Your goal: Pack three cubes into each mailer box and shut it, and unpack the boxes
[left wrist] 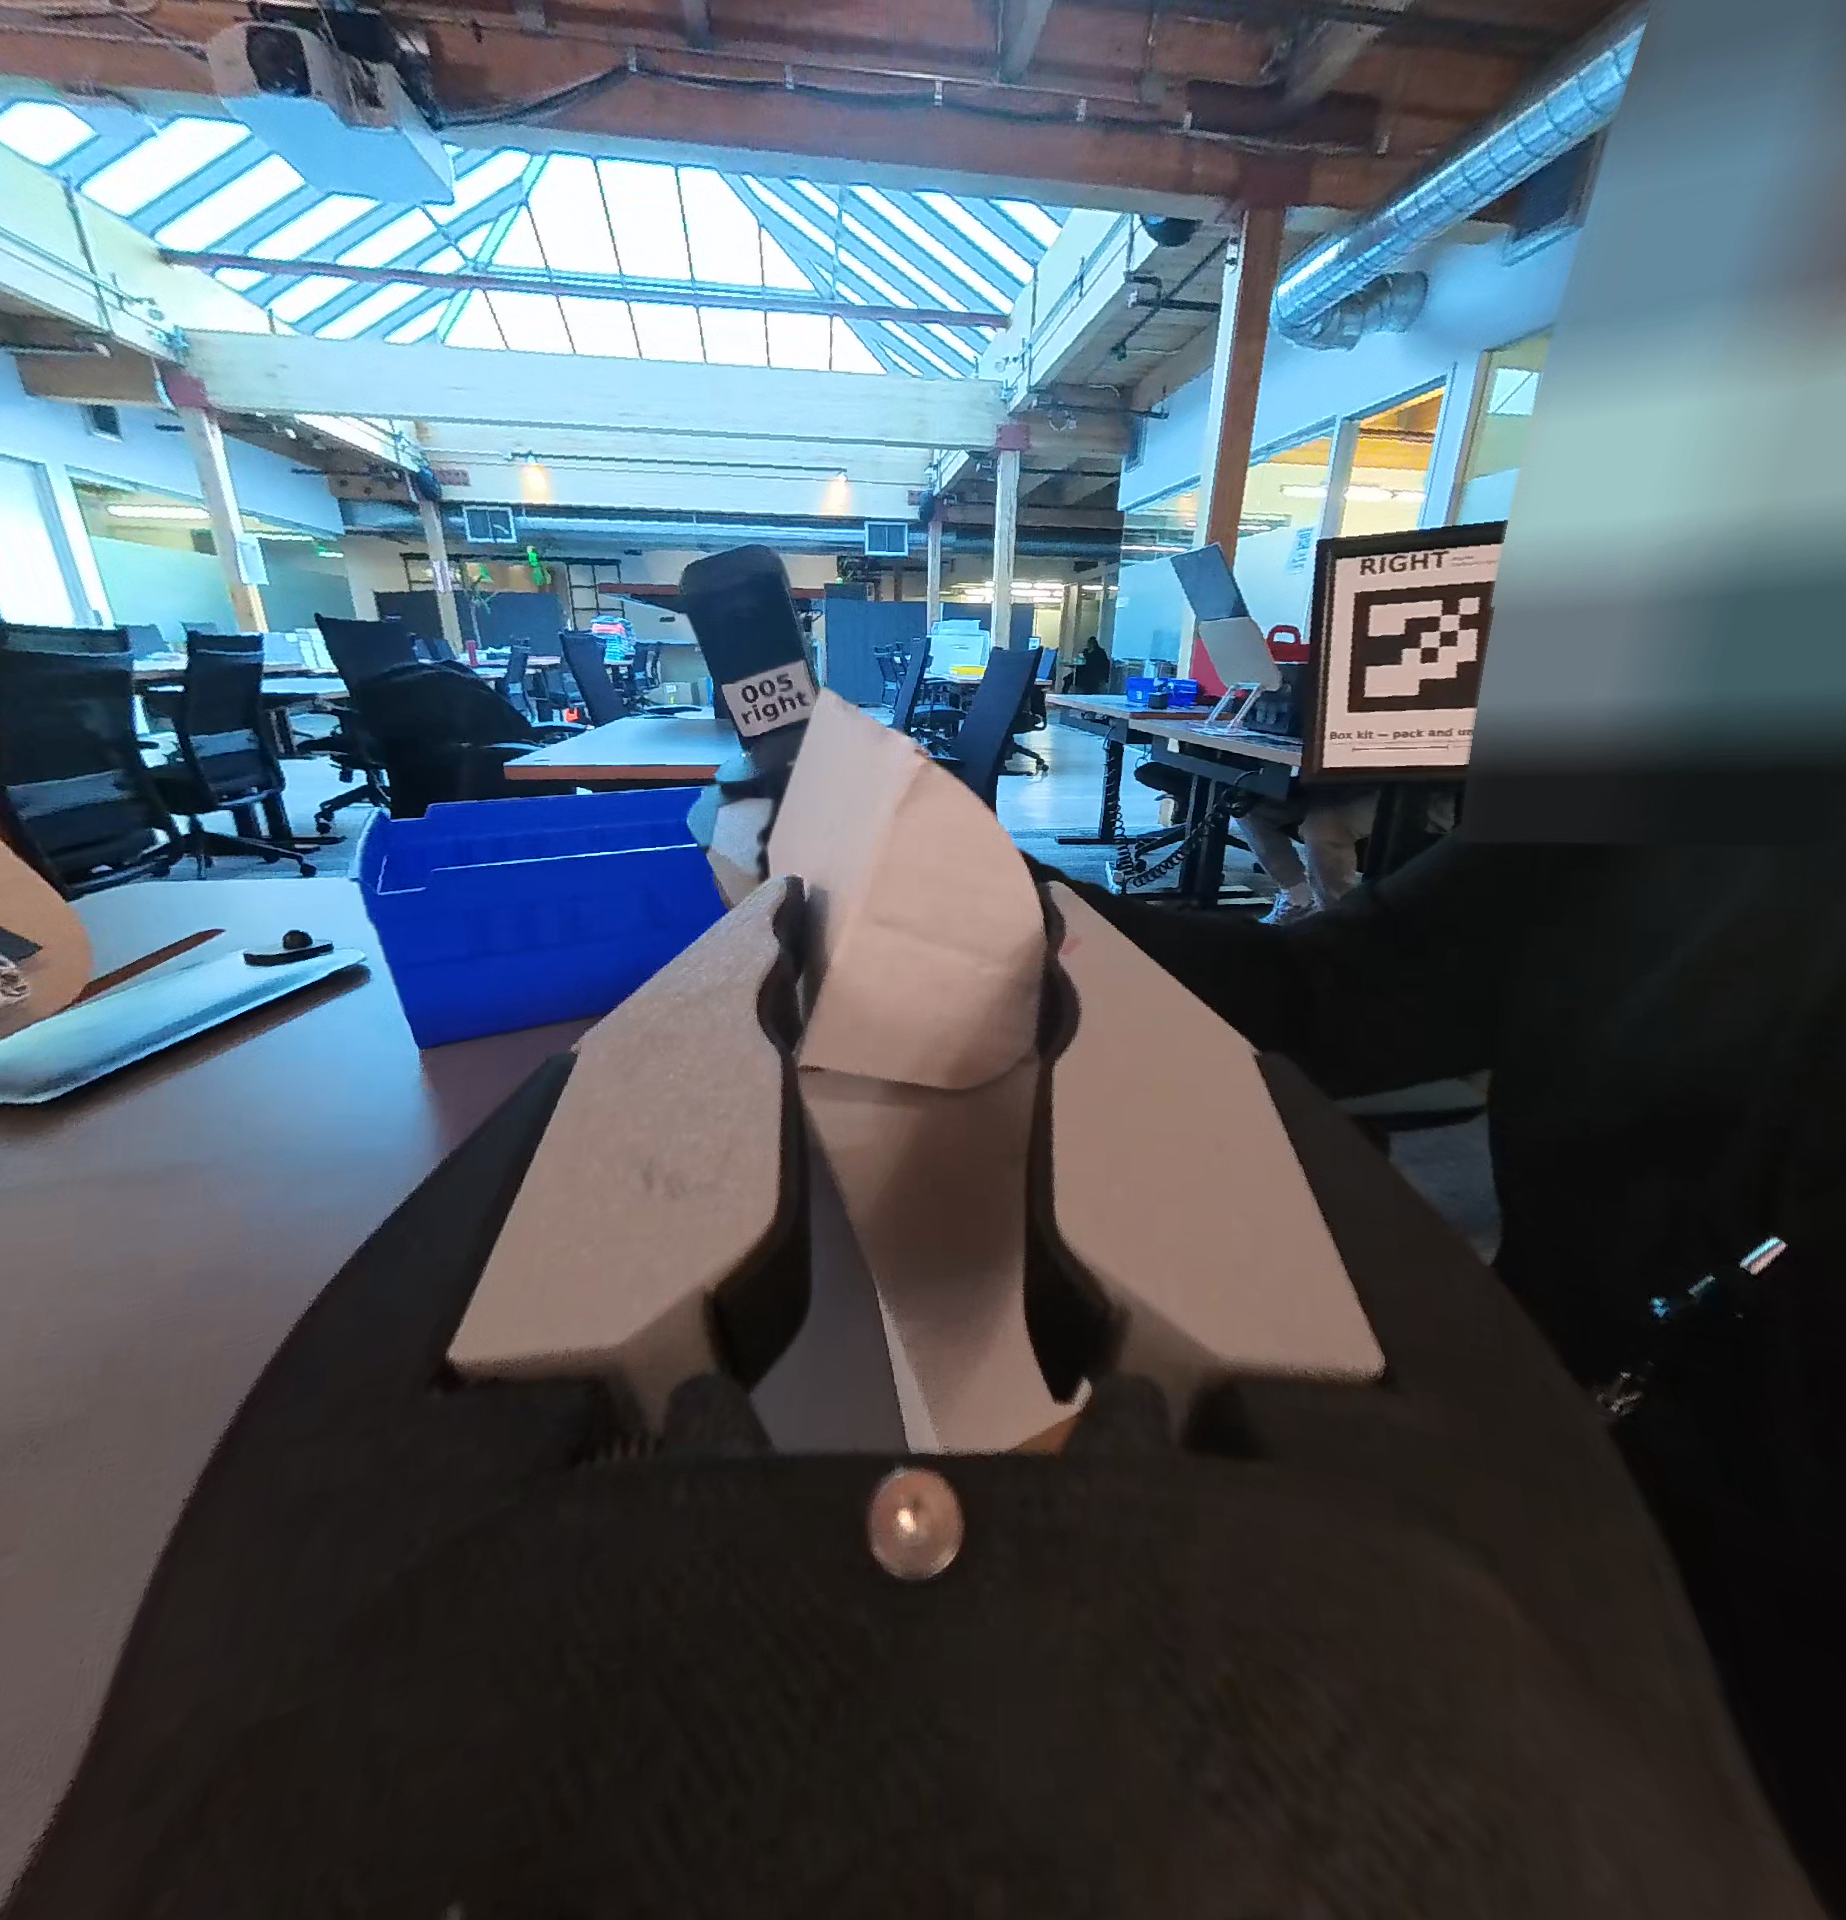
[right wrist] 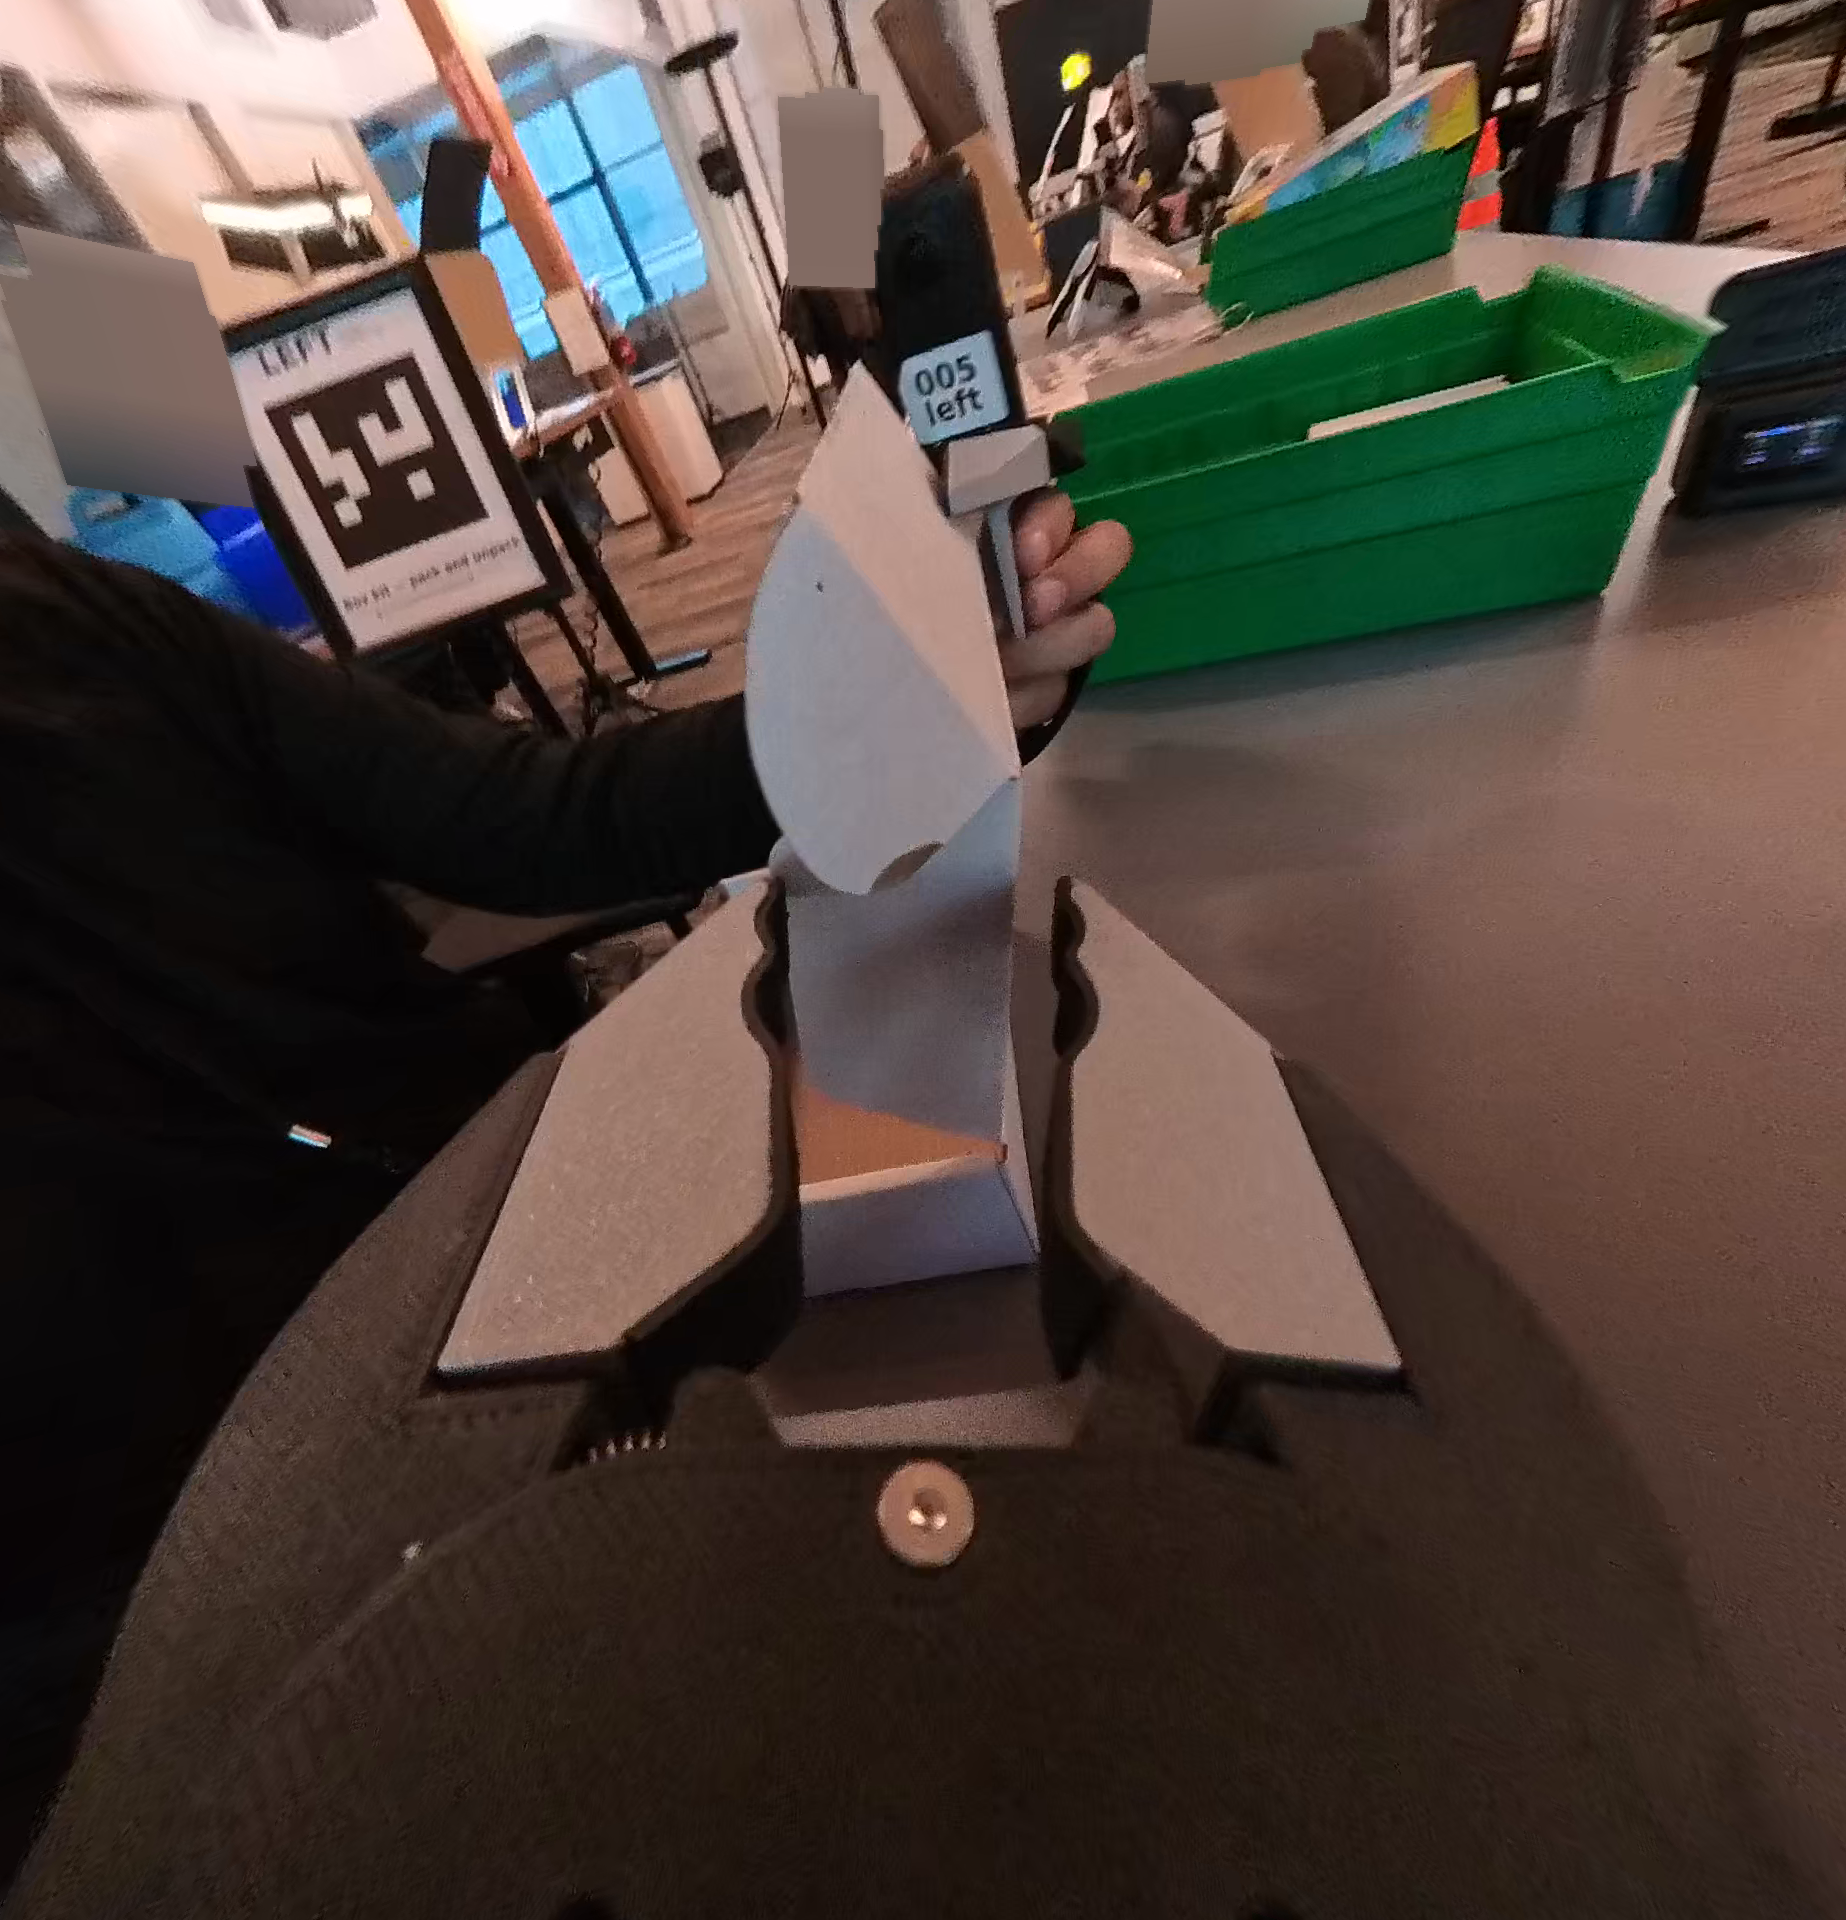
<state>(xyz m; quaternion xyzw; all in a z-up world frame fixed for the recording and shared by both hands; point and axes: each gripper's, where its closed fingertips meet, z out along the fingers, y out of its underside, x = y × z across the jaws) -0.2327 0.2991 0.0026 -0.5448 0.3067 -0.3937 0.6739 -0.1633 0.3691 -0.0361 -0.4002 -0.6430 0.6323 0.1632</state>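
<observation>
The white mailer box (right wrist: 898, 727), half unfolded, is up in the air over the table (right wrist: 1470, 935), between my two tongs. My left tongs (left wrist: 919, 956) pinch one end of it; my right tongs (right wrist: 914, 971) clamp the other. A blue bin (left wrist: 524, 914) and a green bin (right wrist: 1366, 499) sit beyond.

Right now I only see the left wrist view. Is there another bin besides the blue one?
Observer: Yes, a green bin stands on the table.
Operator: Is anything in it?
Observer: Something flat and white lies inside; I can't tell what.
Operator: Can you see inside the box?
Observer: Partly. The box opens toward the right gripper; it is brown inside, and no cubes show in that part.
</observation>
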